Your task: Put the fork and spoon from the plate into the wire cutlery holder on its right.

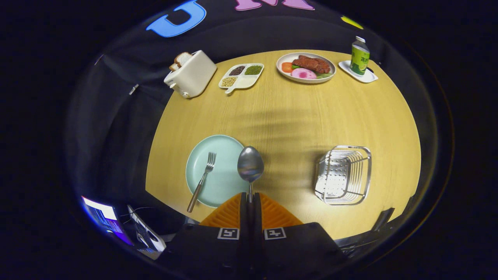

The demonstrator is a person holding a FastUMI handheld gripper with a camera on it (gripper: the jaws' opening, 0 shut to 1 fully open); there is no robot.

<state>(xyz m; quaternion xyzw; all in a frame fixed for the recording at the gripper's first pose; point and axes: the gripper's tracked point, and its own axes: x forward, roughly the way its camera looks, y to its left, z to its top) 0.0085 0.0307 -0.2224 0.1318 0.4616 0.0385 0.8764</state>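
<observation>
spoon in the grip, holder off to the right

while the gripper (249,198) has its fingers closed on the spoon (250,165) handle, bowl held ahead over the plate (221,182) edge, carry it right to the wire cutlery holder (343,175) and lower it handle-first, keeping it level. the fork (202,179) lies on the plate, waiting.

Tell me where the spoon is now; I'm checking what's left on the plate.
The spoon is clamped by its handle in the shut gripper, its bowl raised just ahead of the fingers over the right edge of the green plate, where the fork lies.
</observation>
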